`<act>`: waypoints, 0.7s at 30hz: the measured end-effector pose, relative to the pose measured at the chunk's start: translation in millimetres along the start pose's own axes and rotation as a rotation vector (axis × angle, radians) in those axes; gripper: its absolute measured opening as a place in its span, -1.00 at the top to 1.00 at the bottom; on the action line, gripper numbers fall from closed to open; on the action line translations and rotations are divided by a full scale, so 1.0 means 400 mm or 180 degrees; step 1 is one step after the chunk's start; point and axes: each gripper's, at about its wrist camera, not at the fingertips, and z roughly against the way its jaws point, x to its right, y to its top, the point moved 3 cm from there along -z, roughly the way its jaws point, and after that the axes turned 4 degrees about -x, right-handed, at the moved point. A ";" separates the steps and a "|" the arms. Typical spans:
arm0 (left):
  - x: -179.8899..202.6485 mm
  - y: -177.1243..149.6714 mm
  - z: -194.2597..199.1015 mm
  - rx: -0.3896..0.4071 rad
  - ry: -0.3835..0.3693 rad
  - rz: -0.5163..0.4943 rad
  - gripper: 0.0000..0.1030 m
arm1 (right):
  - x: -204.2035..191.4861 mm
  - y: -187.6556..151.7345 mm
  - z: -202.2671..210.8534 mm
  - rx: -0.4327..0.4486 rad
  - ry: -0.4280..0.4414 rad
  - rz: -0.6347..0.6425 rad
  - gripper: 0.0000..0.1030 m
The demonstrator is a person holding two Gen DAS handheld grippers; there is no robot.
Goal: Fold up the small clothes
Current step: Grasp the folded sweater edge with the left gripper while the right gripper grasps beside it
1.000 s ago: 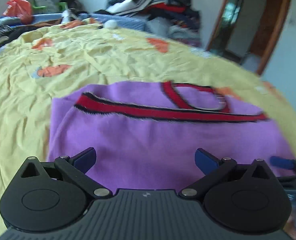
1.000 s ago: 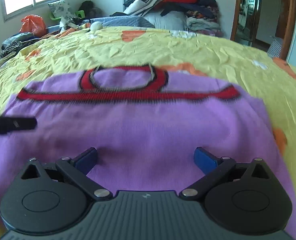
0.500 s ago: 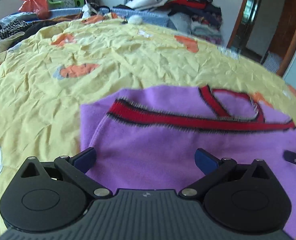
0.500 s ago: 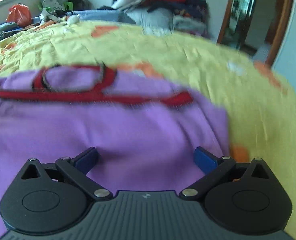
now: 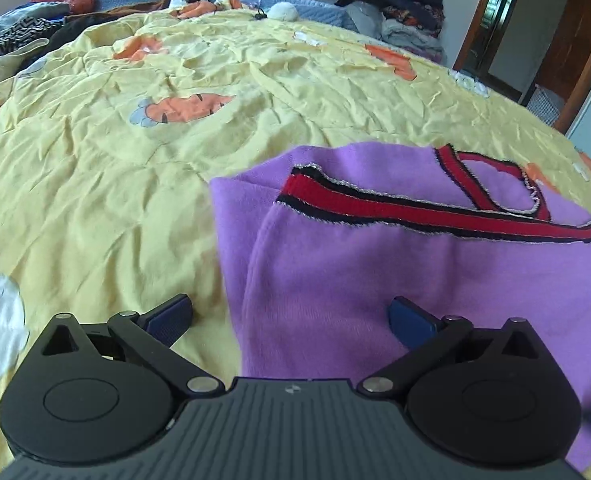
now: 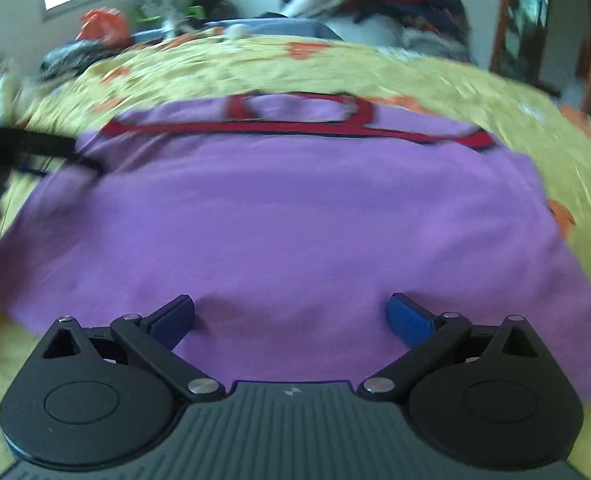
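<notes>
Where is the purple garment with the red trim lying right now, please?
The purple garment lies flat on the yellow bedsheet: centred ahead of the open right gripper, and right of centre in the left wrist view, under the open left gripper.

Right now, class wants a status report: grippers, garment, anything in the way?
Left gripper open, straddling the purple top's left edge. Right gripper open over its middle. Top lies partly folded on the yellow sheet. Nothing on it.
</notes>
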 end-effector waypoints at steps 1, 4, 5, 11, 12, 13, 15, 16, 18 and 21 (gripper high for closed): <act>0.001 0.007 -0.004 -0.0005 0.0014 -0.0025 -1.00 | -0.036 -0.006 0.001 0.0025 -0.0021 0.0117 -1.00; -0.014 0.029 -0.008 -0.0045 -0.0040 0.0074 -1.00 | -0.099 -0.016 0.013 0.0093 0.0088 0.0133 -1.00; -0.030 0.035 -0.007 -0.0038 -0.0086 0.0161 -1.00 | -0.113 -0.018 0.011 0.0073 0.0153 0.0156 -1.00; -0.116 0.044 -0.001 -0.0004 -0.0150 0.0326 -1.00 | -0.148 -0.016 0.012 0.0153 0.0196 0.0291 -1.00; -0.121 0.051 -0.003 -0.0015 -0.0192 0.0342 -1.00 | -0.152 -0.013 0.009 0.0159 0.0198 0.0304 -1.00; -0.121 0.060 -0.006 -0.0036 -0.0251 0.0339 -1.00 | -0.158 -0.009 0.004 0.0142 0.0187 0.0332 -1.00; -0.105 0.087 -0.023 -0.0124 -0.0449 0.0241 -1.00 | -0.165 -0.003 -0.001 0.0166 0.0170 0.0419 -1.00; -0.097 0.101 -0.032 -0.0155 -0.0478 0.0204 -1.00 | -0.169 -0.004 0.000 0.0179 0.0169 0.0447 -1.00; -0.071 0.128 -0.053 -0.0257 -0.0606 0.0081 -1.00 | -0.177 -0.005 0.001 0.0197 0.0152 0.0510 -1.00; -0.038 0.152 -0.070 -0.0362 -0.0847 -0.0007 -1.00 | -0.180 -0.012 0.007 0.0210 0.0170 0.0521 -1.00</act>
